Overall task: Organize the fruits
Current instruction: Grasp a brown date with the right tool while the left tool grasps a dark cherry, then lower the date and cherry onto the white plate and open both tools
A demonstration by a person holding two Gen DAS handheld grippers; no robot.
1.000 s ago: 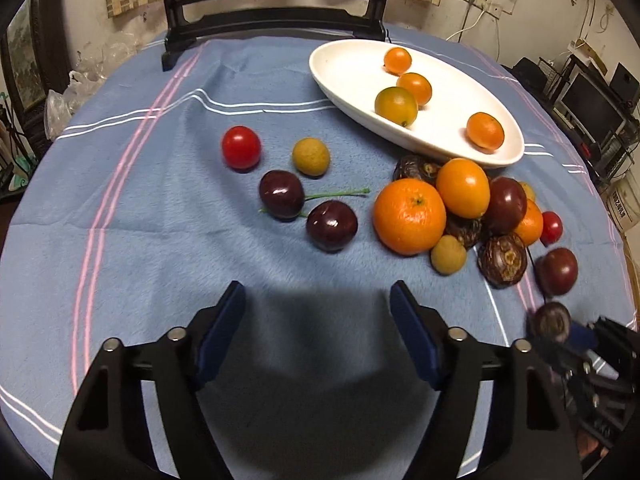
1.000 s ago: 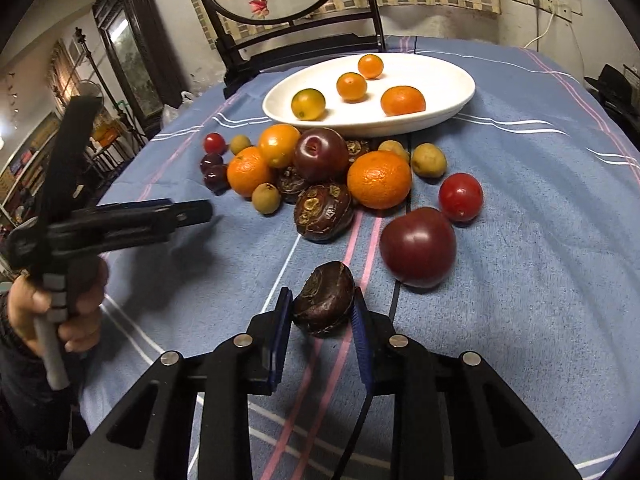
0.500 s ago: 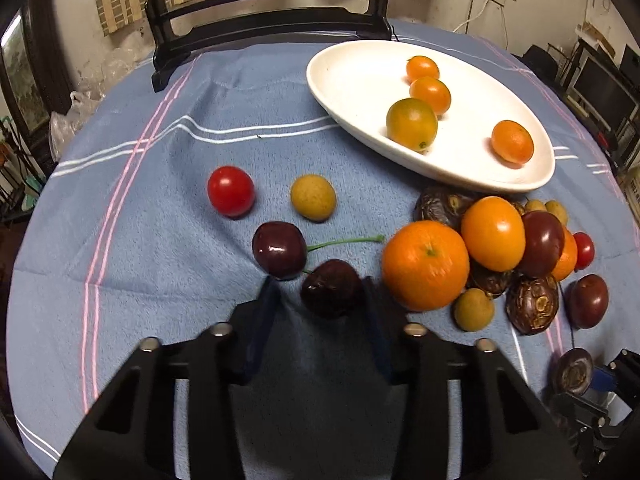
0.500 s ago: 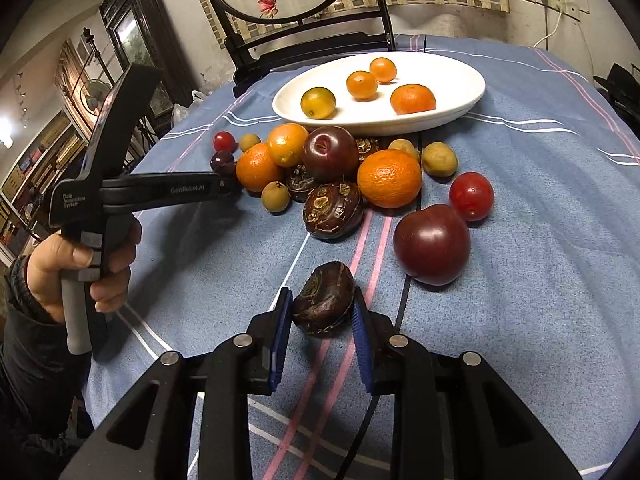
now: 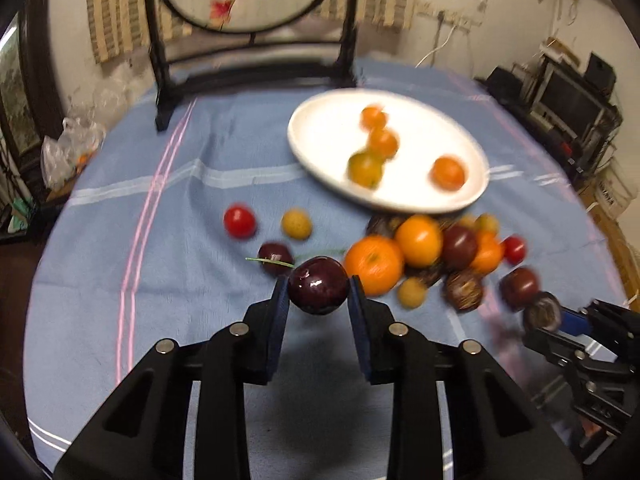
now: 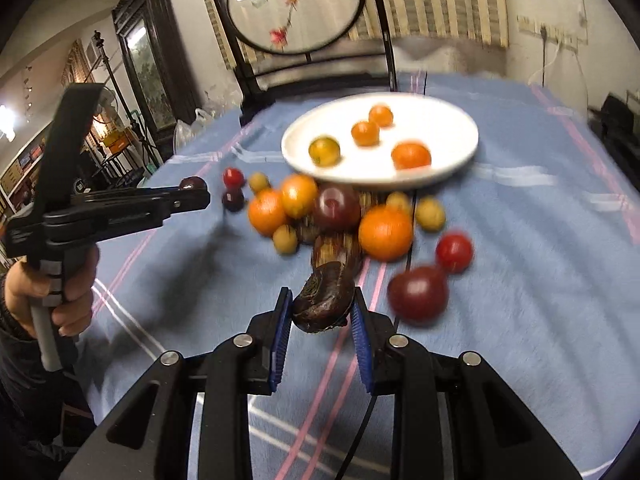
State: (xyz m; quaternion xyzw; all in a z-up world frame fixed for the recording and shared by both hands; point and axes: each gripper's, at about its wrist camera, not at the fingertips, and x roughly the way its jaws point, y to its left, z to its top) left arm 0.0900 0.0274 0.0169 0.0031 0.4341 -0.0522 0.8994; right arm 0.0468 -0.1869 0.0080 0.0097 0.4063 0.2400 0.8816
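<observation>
Dark glossy cherry [image 5: 318, 290] and wrinkled brown fruit [image 6: 325, 303] each clamped between fingers above the cloth

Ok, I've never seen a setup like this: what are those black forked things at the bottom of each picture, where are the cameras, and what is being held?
There is no robot here. A person holds a hand-operated two-finger gripper in each hand, and each gripper carries a fisheye camera looking forward along its fingers, so the black prongs at the bottom are the gripper itself.

In the left view, the left gripper is closed on a dark cherry. In the right view, the right gripper is closed on a dark wrinkled fruit, and the person's left hand shows at the side.

On the blue tablecloth stands a white plate holding four small orange fruits. A loose heap of oranges, tomatoes and dark fruits lies beside it.
</observation>
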